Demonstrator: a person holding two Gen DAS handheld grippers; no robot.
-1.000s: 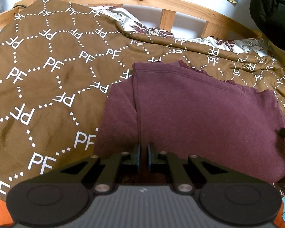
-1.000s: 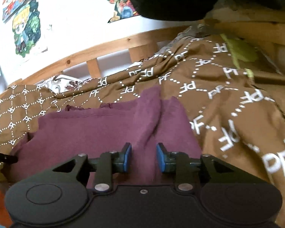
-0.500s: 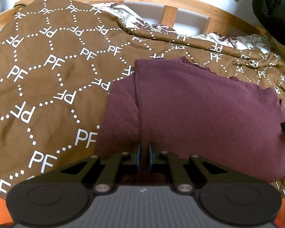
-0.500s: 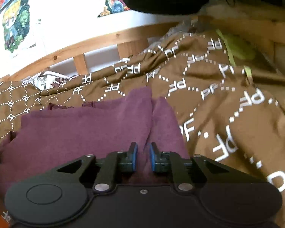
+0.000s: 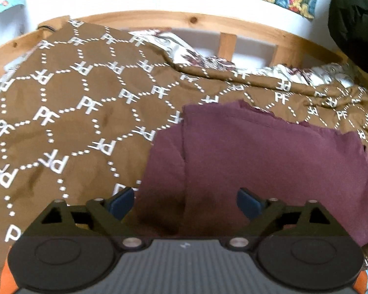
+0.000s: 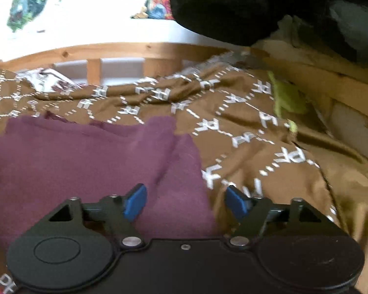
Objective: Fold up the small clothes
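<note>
Both grippers are seen spread wide, their jaws having just been opening, and nothing is gripped by either. Ahead of and beneath the left gripper [image 5: 185, 202] a folded maroon garment [image 5: 269, 161] is laid flat on a brown patterned blanket [image 5: 68, 112], its edge lying loose between the blue pads. Under the right gripper [image 6: 185, 202] the garment's other end is seen, unclamped.
</note>
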